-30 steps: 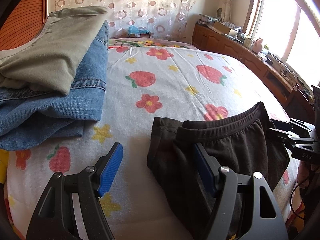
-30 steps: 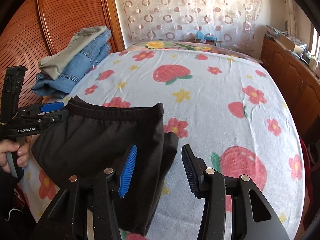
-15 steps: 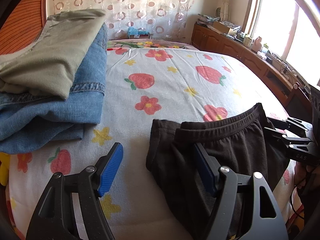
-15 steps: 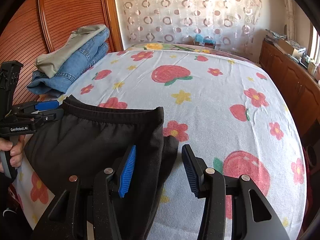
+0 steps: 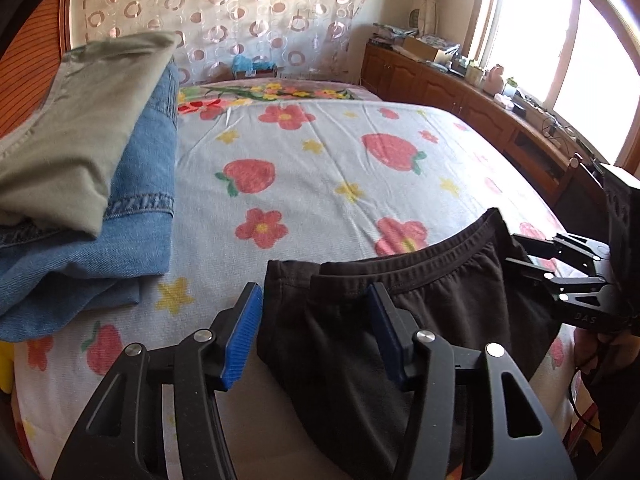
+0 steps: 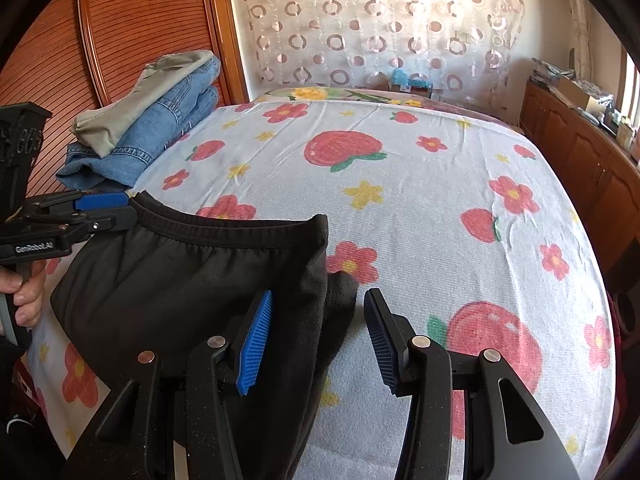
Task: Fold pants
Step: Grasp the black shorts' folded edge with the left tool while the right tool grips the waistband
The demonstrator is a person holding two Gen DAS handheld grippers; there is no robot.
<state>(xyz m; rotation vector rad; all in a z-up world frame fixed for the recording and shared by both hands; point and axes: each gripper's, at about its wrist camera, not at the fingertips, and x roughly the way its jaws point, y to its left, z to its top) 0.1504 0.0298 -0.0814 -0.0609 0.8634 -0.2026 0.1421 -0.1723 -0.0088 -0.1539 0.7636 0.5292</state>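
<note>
Black pants (image 5: pixel 420 312) lie folded at the near edge of the bed (image 5: pixel 320 168), lower centre-right of the left wrist view, lower left of the right wrist view; elastic waistband faces the far side of the bed, curving across the frame.

Left gripper (image 5: pixel 316 332): jaws part-spread and have just been closing; left corner of the pants sits between the blue pads; the left pad (image 5: pixel 242 332) looks to stand just off the fabric edge, the right pad lies over the cloth (contact there unclear) — no firm pinch seen. Same gripper shows at mid-left of the right wrist view, at the waistband's left end; a hand (image 6: pixel 24 296) grips its handle.

Right gripper (image 6: pixel 316 336): jaws part-spread, not clamped; right edge of the pants sits between the pads, fabric beside the left pad, right pad over bare sheet. In the left wrist view it appears at right edge of frame, fingertips at the waistband's right end.

Other items: blue jeans (image 5: pixel 132 220) folded at upper left, w/ an olive-grey garment (image 5: pixel 76 132) stacked on top; both rest on the bed, well apart from the pants. Sheet is white w/ strawberry, flower and star print. Wooden cabinets (image 5: pixel 440 88) along the right side; curtain (image 5: pixel 240 12) w/ ring pattern at top centre; slatted wood panel (image 6: pixel 140 32) at upper left of right wrist view.
</note>
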